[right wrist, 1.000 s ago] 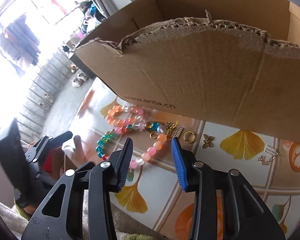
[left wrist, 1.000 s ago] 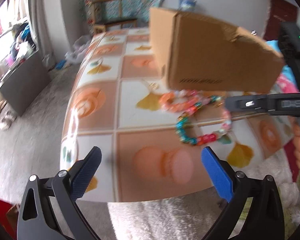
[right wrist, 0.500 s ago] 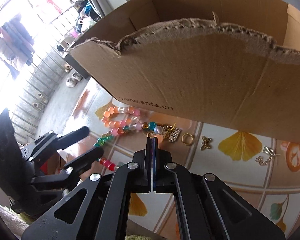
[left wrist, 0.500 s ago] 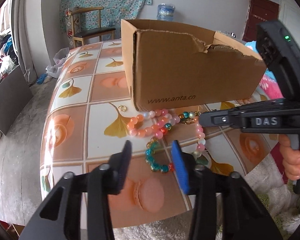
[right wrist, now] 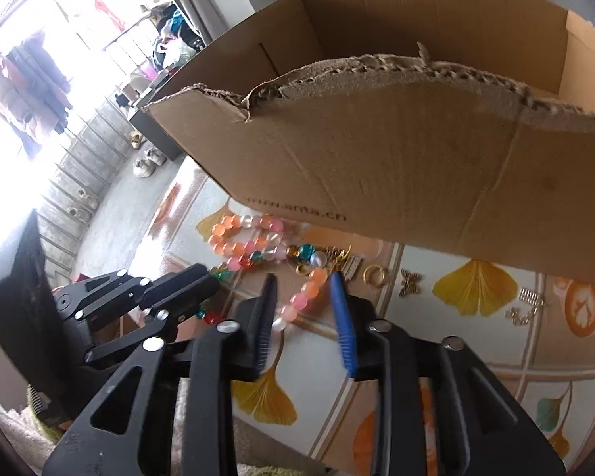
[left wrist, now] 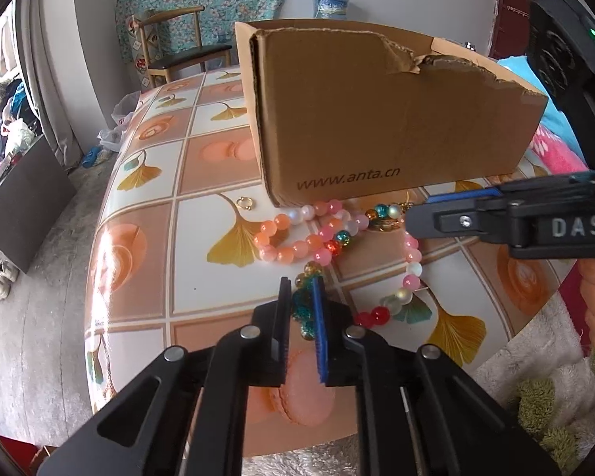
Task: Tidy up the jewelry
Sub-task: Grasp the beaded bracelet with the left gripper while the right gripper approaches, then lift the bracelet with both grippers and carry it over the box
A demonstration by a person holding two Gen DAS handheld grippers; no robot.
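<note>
Low in the middle, the left gripper (left wrist: 300,289) is closing on the green beads (left wrist: 303,309) to lift them. The right gripper (right wrist: 303,285) is opening over pink beads (right wrist: 303,295), not pinching. Behind, higher up, the box (left wrist: 377,119) waits

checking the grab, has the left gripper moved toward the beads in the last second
Yes. The left gripper has come in toward the cardboard box, closing around the bead bracelet.

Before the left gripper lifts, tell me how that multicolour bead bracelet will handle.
The multicolour bead bracelet lies in a slack, bent loop, so it will probably droop. The left gripper is closing on its teal beads; round and glossy, they may slip. It overlaps the pink-orange bracelet, which may drag along.
</note>
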